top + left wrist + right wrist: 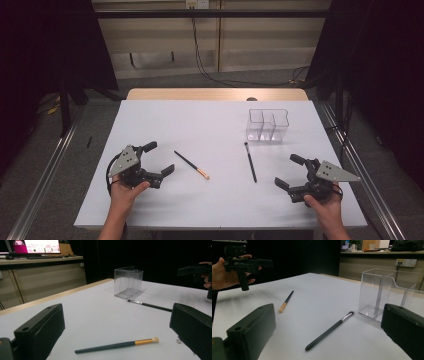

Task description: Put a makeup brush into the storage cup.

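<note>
1. Two brushes lie flat on the white table (210,200) between my grippers, and neither one is held.
2. My left gripper (159,159) sits at the near left of the table, its jaws spread wide apart with nothing between them.
3. The gold-banded brush (191,165) lies just to the right of that gripper, apart from it, with its pale tip toward the near right and its dark handle running to the far left.
4. In the left gripper view I see this brush (117,345) lying crosswise on the table between the two black jaws, touching neither.
5. My right gripper (290,171) rests at the near right of the table, its jaws also wide open and empty.
6. The black brush (250,161) lies left of that gripper, well clear of it, with its bristle end toward the far side.
7. In the right gripper view the black brush (329,330) lies between the jaws on the table, its bristles pointing toward the clear organiser (387,295).
8. The clear organiser (268,125) stands upright at the far right of the table, beyond the black brush's bristle end and near it, not touching; its compartments look empty.
9. The two brushes are well apart from each other.
</note>
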